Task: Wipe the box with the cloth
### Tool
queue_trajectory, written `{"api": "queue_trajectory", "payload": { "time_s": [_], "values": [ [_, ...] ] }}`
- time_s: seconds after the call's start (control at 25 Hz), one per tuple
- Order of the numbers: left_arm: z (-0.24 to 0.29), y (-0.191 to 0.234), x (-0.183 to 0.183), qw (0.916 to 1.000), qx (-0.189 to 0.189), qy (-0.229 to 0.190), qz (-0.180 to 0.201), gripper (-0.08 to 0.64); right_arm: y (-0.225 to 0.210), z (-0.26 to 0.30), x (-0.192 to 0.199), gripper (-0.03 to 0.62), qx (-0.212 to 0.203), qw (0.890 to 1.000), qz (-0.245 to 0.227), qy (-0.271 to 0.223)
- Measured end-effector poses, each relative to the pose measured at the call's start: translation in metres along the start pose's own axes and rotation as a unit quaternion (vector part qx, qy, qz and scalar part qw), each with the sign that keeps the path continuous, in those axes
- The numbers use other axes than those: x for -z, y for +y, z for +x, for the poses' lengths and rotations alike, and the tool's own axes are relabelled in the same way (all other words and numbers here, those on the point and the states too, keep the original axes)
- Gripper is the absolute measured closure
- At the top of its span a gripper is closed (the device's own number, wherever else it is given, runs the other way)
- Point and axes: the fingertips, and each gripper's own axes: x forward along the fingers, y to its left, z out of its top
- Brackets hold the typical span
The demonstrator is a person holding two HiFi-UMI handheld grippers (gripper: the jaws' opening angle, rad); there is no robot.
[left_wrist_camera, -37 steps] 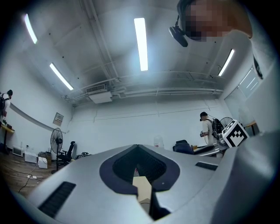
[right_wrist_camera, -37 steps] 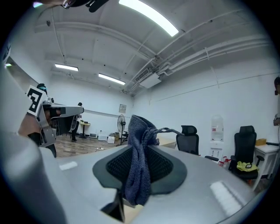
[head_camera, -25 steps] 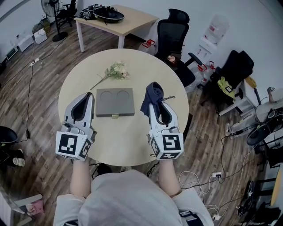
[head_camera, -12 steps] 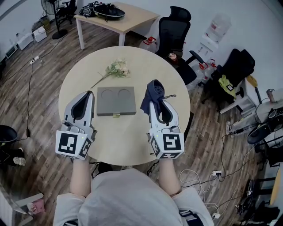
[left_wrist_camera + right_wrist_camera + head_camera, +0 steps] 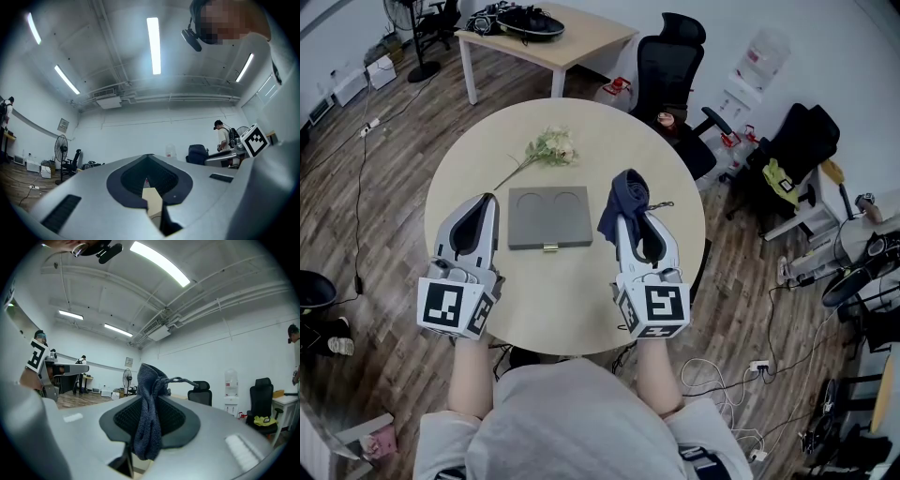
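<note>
Neither gripper has moved: the right gripper (image 5: 625, 221) fingers (image 5: 185, 422) clamp the cloth (image 5: 623, 199), bunched past their tips just right of the box (image 5: 548, 217) on the table (image 5: 572, 300), while the left gripper (image 5: 487, 202) fingers sit together left of it.

Light grey top (image 5: 567, 427), seemingly short-sleeved

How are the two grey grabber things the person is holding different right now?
The right gripper pinches a dark blue cloth; the left gripper is shut on nothing. The right gripper is right of the flat grey box, the left gripper left of it. Both are grey, with their jaws closed.
</note>
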Motion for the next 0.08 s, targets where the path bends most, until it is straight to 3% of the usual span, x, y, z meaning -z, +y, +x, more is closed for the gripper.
{"api": "queue_trajectory", "payload": {
  "time_s": [0.08],
  "values": [
    [0.0013, 0.0042, 0.0009, 1.0000, 0.001, 0.000, -0.001, 0.552, 0.0020, 0.0034, -0.0002, 0.480, 0.002, 1.000, 0.000, 0.000]
  ]
}}
